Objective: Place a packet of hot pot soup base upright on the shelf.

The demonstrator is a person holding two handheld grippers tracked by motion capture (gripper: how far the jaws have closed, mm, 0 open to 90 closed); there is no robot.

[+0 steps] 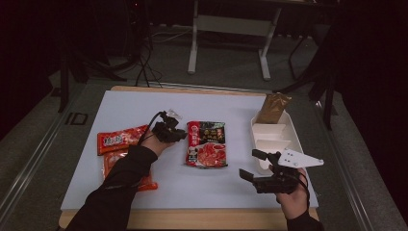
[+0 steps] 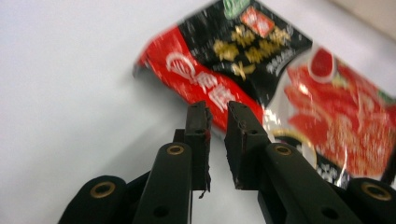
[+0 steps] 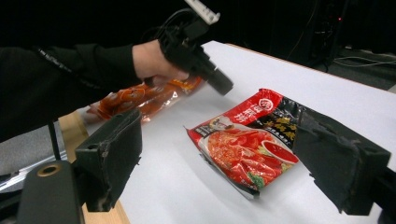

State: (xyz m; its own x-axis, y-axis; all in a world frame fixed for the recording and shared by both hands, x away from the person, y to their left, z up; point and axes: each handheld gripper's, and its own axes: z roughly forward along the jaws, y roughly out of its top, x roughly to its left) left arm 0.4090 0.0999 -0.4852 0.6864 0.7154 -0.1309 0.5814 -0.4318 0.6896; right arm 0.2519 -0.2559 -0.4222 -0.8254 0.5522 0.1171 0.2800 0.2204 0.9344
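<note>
The brown pouch point(image 1: 272, 108) already stands in the white tray point(image 1: 293, 137), while the red-black packet point(image 1: 207, 143) lies unheld below the slightly parted left gripper point(image 2: 218, 108), and the right gripper point(image 1: 252, 164) waits wide open.

White Chinese characters on the red band of the red-and-black packet point(image 2: 261, 70), too blurred to make out; gold characters on its black part, likewise unreadable. A round white logo on the same red band, seen also in the right gripper view point(image 3: 247, 140). White characters on the orange packet point(image 1: 120, 139), too small to read. No legible numbers or brand names anywhere.
</note>
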